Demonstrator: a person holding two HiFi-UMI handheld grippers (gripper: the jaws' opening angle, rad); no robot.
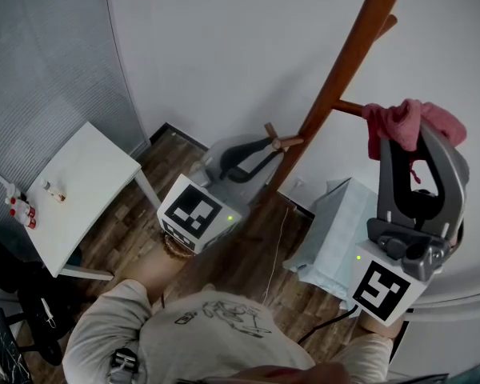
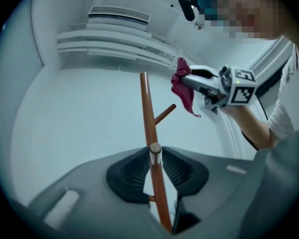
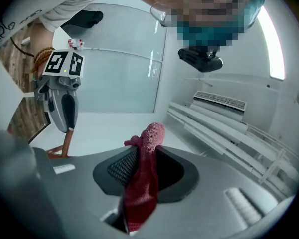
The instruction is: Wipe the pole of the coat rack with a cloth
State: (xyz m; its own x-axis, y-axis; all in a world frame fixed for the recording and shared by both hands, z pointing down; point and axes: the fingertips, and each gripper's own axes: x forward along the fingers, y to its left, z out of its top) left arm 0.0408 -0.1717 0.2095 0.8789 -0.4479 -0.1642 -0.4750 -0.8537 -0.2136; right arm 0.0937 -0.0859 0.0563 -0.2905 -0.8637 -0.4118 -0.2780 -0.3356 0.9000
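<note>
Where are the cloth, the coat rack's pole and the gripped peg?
cloth (image 3: 150,136): right gripper view, its bunched top.
pole (image 1: 342,74): head view, middle of its upper part.
peg (image 2: 155,148): left gripper view, its round end.

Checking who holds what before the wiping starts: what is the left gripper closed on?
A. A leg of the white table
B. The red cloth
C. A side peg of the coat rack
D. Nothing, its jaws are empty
C: in the left gripper view, the left gripper has its jaws pressed on the pale-tipped peg of the coat rack, while the red cloth sits in the right gripper.
</note>
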